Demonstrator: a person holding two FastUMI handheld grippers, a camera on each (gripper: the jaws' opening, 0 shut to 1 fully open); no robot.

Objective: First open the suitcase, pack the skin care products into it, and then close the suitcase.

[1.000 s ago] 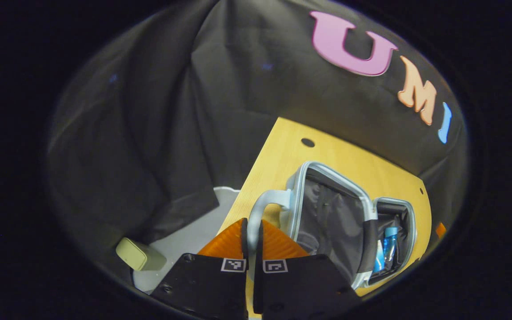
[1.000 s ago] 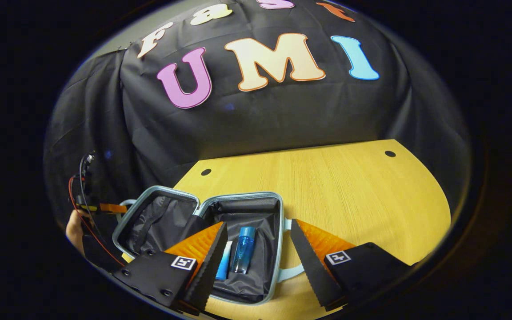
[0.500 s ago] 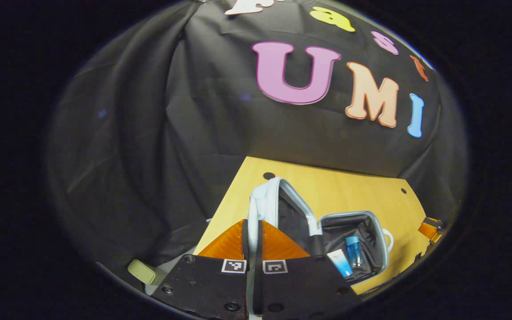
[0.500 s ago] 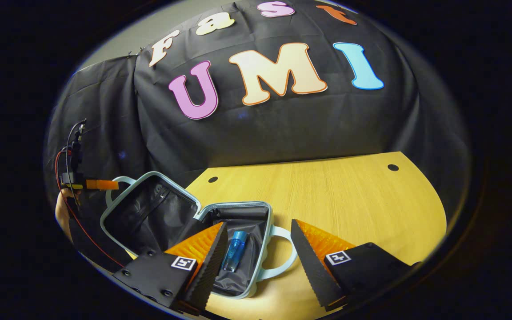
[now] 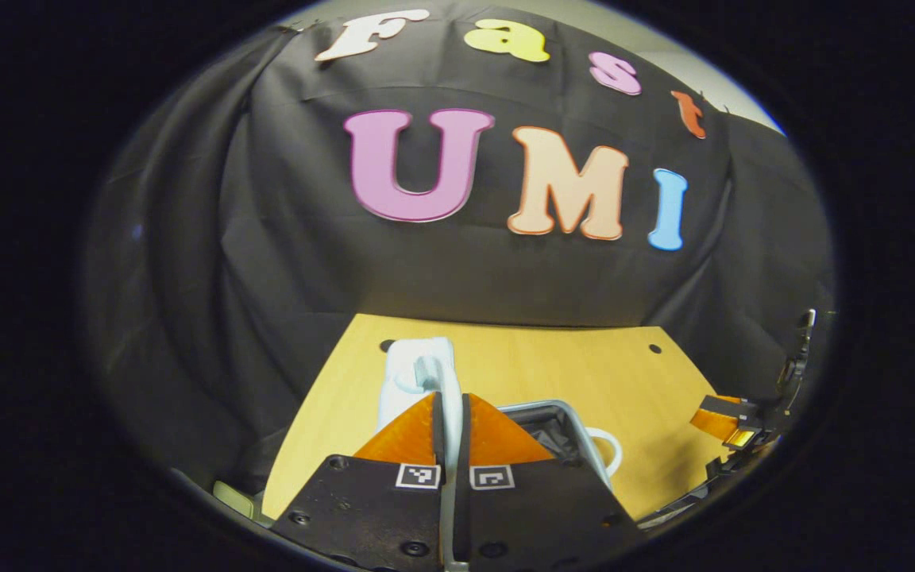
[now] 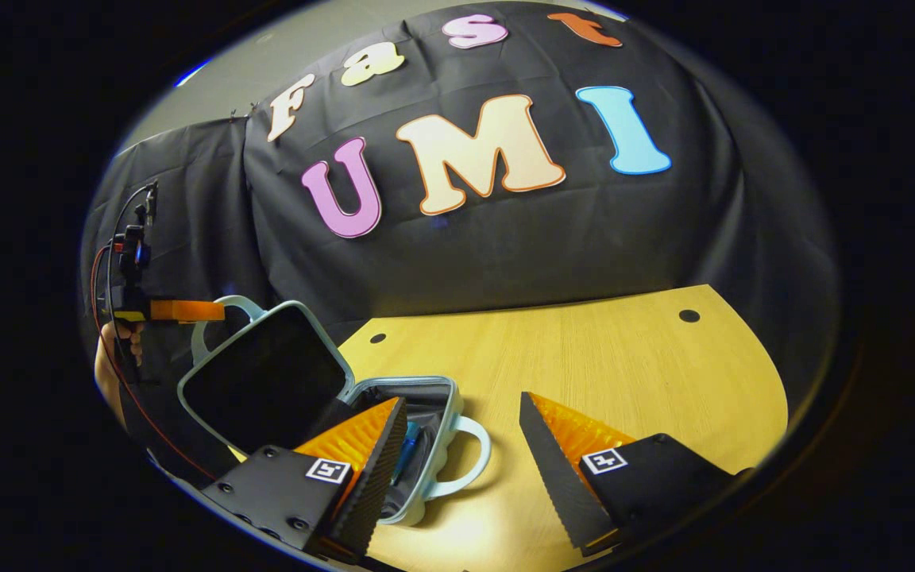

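Right gripper view, blue bottle (image 6: pixel 408 454) half hidden behind gripper (image 6: pixel 461 469) finger

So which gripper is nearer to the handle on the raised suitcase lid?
Left. The left gripper is shut on the lid's handle, holding the lid up. The right gripper hangs open over the table, beside the suitcase's lower half.

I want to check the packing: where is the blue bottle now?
In the right gripper view, the blue bottle lies inside the lower half of the open suitcase on the wooden table, partly hidden behind a finger of the right gripper.
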